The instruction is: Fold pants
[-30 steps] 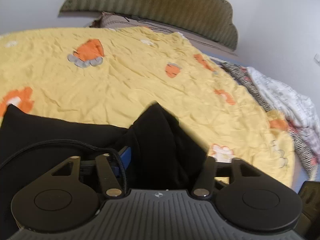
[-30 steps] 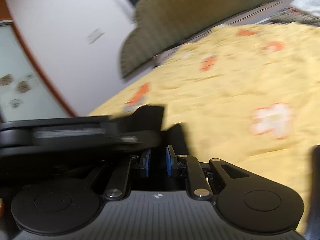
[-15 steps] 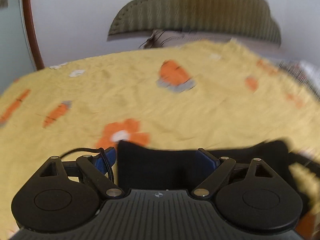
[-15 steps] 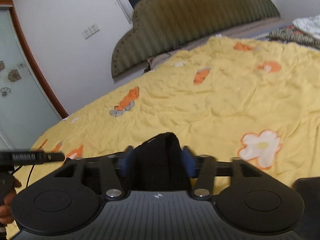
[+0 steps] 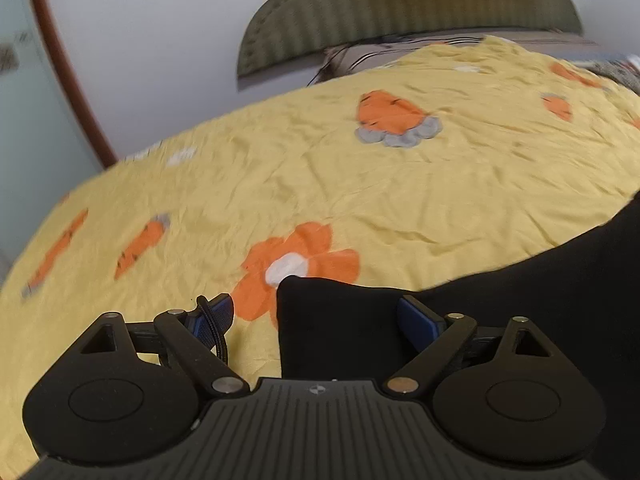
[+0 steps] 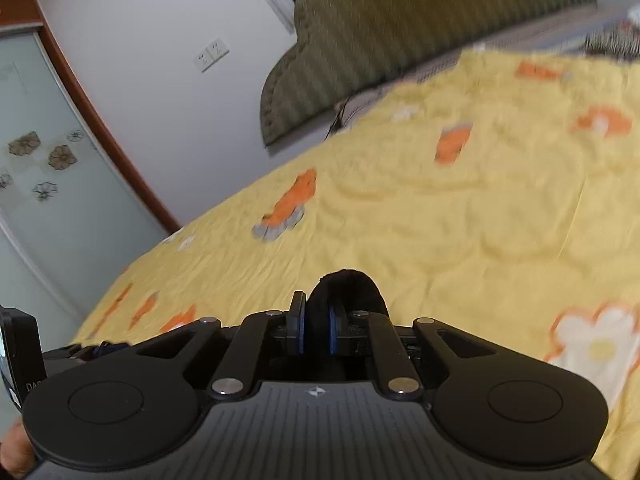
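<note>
Left wrist view: the left gripper (image 5: 320,312) is spread wide, grasping nothing — a corner of the black fabric pants (image 5: 500,304) lies between its blue-padded fingers (image 5: 416,318), stretching off right over the yellow bedspread with orange flowers and carrots (image 5: 360,184). Right wrist view, somewhat blurred: the right gripper (image 6: 316,330) is clenched on a bunched fold of the pants (image 6: 348,286) — the ribbed olive headboard (image 6: 420,28) stands far beyond.

Black pants (image 5: 520,304) cut off at right edge; motion-blurred bedspread (image 6: 500,184).

Black pants (image 5: 500,300) lie bunched on the yellow bedspread (image 5: 360,184).
</note>
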### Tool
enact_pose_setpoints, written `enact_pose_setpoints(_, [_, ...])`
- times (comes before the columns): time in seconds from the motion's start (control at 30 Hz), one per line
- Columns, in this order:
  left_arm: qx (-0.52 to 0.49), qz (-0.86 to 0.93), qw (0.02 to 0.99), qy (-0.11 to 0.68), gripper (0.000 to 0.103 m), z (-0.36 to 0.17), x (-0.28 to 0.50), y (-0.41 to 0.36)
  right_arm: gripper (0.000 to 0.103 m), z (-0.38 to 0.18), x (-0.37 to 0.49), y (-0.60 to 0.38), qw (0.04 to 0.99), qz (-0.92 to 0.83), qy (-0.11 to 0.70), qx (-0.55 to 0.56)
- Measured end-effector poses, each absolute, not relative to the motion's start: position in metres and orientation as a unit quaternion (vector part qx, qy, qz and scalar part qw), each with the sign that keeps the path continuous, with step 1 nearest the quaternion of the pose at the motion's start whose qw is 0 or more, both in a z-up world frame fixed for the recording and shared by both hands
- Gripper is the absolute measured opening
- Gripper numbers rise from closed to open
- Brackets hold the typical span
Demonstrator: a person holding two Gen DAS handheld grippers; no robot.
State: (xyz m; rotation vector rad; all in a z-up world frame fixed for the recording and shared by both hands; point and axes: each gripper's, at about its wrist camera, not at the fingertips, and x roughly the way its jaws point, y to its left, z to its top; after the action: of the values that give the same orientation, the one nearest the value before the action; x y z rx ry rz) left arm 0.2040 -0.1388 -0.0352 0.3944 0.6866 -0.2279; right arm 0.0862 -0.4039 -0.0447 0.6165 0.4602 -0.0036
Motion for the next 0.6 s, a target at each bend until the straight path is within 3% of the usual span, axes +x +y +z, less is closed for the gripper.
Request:
enact_pose_setpoints(0.13, [0.169,-0.106,0.917,0.345,0.088,-0.036,0.209,-0.133,0.017,-0.06,0.106,-0.398,0.923,-0.032,0.286,0.254])
enact_pose_setpoints(0.23, [0.173,-0.111,0.918,0.34,0.089,-0.03,0.202,-0.132,0.033,-0.055,0.091,-0.4,0.925,-0.064,0.273,0.258])
enact_pose_setpoints(0.4, [0.182,-0.112,0.916,0.339,0.089,-0.03,0.197,-0.135,0.036,-0.029,0.046,-0.382,0.944,-0.094,0.228,0.221])
enact_pose_setpoints(0.6, [0.177,-0.109,0.916,0.343,0.09,-0.032,0.196,-0.137,0.036,-0.044,0.046,-0.342,0.946,-0.019,0.293,0.135])
